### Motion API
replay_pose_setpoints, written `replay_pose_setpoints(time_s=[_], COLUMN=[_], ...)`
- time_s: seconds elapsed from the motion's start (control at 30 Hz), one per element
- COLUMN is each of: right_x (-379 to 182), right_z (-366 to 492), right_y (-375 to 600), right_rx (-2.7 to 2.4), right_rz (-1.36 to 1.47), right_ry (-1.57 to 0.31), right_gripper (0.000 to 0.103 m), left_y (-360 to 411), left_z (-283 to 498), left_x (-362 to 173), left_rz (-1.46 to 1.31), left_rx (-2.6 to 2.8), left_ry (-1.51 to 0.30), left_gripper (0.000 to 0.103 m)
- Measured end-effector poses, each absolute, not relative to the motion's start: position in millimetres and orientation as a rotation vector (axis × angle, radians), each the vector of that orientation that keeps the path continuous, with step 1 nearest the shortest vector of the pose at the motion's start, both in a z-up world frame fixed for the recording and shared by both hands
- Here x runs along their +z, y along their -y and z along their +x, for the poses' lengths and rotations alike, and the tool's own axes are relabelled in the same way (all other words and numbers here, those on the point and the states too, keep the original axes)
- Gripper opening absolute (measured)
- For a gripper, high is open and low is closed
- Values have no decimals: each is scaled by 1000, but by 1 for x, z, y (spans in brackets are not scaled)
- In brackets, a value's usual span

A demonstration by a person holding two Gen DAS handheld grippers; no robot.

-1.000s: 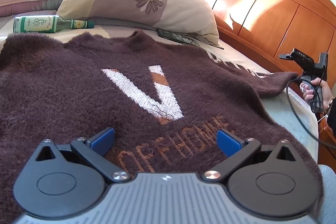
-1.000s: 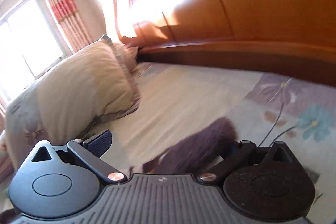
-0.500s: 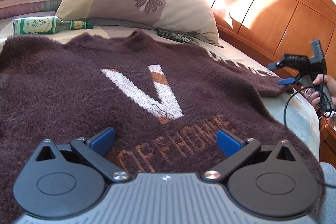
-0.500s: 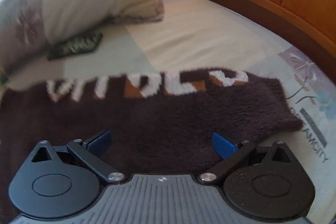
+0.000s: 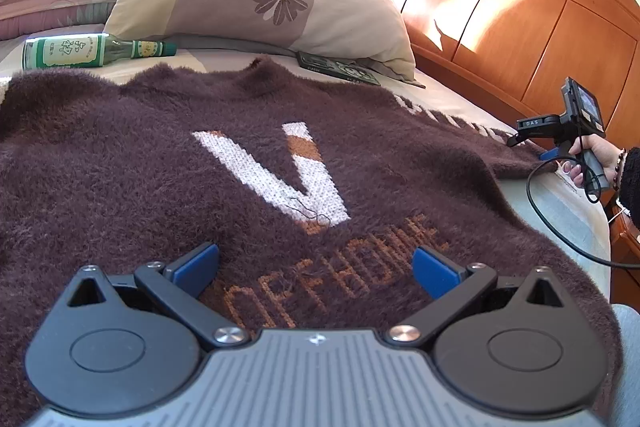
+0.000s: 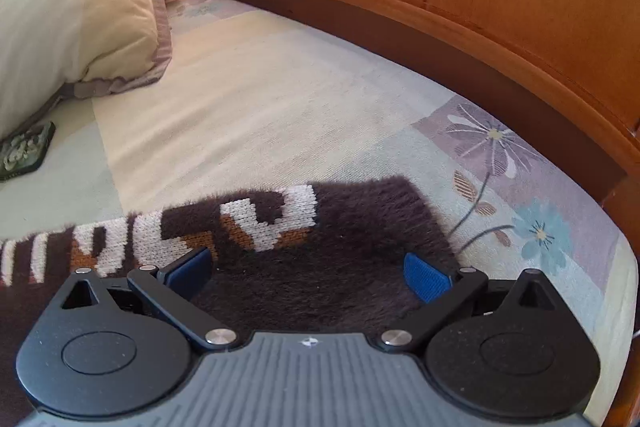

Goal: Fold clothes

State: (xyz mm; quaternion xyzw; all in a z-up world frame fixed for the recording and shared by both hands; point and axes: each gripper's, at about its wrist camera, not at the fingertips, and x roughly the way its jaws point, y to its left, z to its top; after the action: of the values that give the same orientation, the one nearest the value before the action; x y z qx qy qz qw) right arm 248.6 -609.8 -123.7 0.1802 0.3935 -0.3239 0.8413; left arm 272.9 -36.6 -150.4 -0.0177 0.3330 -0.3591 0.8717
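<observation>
we hold our left gripper [image 5: 316, 263] spread apart over the near sweater [image 5: 160, 167] hem, our right gripper [image 6: 308, 267] spread apart above its sleeve [image 6: 360, 227].

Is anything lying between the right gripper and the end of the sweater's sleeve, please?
Nothing visible does. The right gripper hangs open directly over the sleeve, with only bare fuzzy knit between its blue pads. The dark packet lies well off by the pillow.
</observation>
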Motion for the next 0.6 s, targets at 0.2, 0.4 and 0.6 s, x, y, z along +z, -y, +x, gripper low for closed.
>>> replay_pose_setpoints(time_s=[0.2, 0.4, 0.6], right_x=[-110, -132, -105], right_z=[233, 213, 216], right_y=[607, 654, 598], right_rx=[-487, -753, -595], right_rz=[508, 498, 461], right_ry=[-808, -849, -786], right_gripper=[103, 103, 103], left_y=[35, 31, 32], left_z=[273, 276, 272], left_x=[-149, -144, -137], left_rz=[-46, -70, -61], left_rx=[-756, -756, -756], left_ry=[-697, -704, -691], left_gripper=[102, 102, 102])
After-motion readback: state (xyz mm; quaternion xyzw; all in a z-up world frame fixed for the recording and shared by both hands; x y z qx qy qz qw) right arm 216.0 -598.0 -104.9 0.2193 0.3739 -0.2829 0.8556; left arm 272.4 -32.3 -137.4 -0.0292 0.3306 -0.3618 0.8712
